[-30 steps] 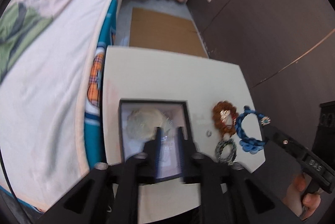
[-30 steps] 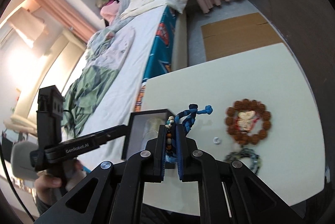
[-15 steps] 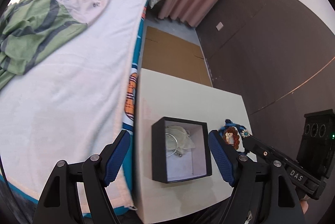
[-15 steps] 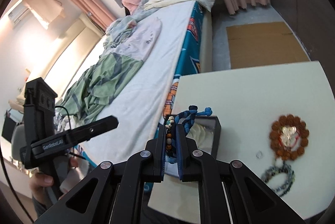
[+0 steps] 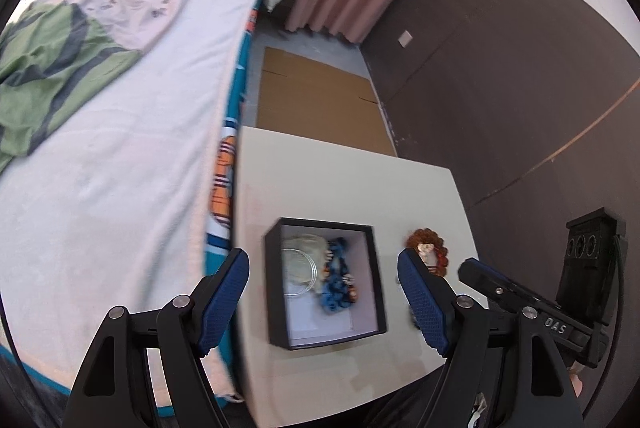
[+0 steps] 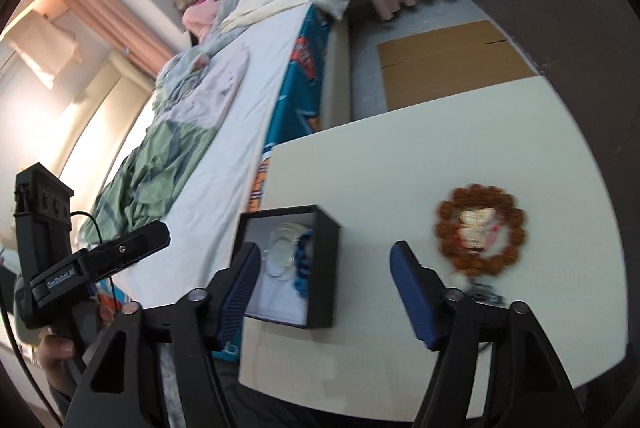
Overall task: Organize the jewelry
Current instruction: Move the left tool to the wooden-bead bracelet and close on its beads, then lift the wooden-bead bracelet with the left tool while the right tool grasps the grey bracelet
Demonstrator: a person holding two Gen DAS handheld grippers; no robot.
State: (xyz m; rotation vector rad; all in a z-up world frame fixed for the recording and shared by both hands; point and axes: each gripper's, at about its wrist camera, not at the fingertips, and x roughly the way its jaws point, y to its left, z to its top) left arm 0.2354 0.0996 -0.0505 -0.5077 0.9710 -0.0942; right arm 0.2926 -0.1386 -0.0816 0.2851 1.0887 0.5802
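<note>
A black box [image 5: 276, 292] [image 6: 322, 268] with a white lining sits on the white table [image 5: 340, 180]. Inside it lie a clear bangle [image 5: 298, 272] [image 6: 280, 252] and a blue braided bracelet [image 5: 338, 284] [image 6: 302, 260]. To its right a brown bead bracelet [image 5: 430, 248] [image 6: 480, 232] lies on the table. A dark grey bracelet [image 6: 484, 294] peeks out behind my right finger. My left gripper [image 5: 322, 260] hangs open above the box, holding nothing. The jaws of my right gripper [image 6: 325, 252] are opening, with nothing between them.
A bed [image 5: 100, 148] with a white sheet and green clothing runs along the table's left edge. Brown cardboard [image 5: 316, 108] lies on the floor beyond the table. A dark wall [image 5: 500, 68] stands to the right. A hand [image 6: 60, 348] holds the left gripper's handle.
My right gripper was shut on the blue bracelet and has let it go; it now lies in the box. My left gripper opened wide and drew back and up from the box.
</note>
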